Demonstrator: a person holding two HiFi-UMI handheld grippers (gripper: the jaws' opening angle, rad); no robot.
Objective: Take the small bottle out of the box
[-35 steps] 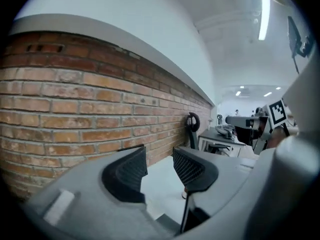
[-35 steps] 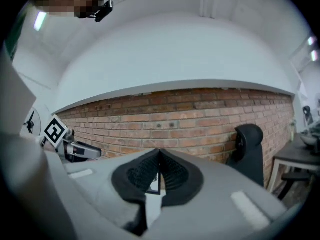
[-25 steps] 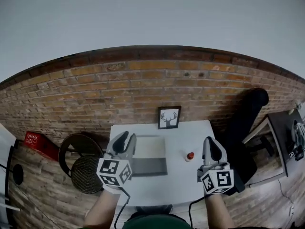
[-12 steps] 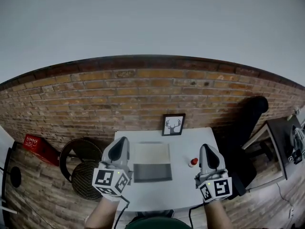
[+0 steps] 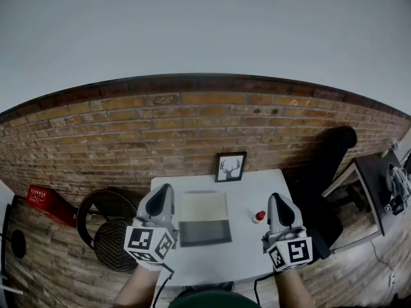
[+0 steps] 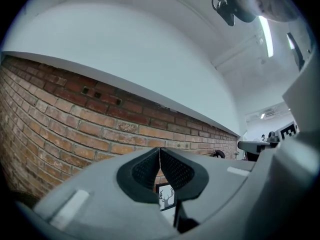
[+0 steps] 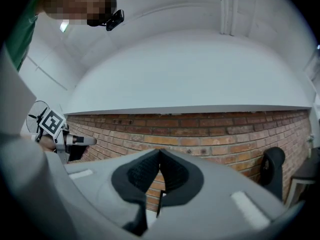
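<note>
We've got a white table (image 5: 247,194) pushed up against the brick wall (image 5: 192,127). Around the middle of it sits a flat box (image 5: 204,218), pale on the far half and dark grey on the near half. The small bottle (image 5: 259,217) with its red cap stands on the bare tabletop to the right, clear of the box. A framed deer picture (image 5: 230,167) stands upright at the back edge.

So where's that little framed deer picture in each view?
Head view: deer picture at the table's far edge, against the brick wall.
Left gripper view: deer picture just under the closed jaws.
Right gripper view: cannot be made out.
Shared landmark: the brick wall, in all three.
</note>
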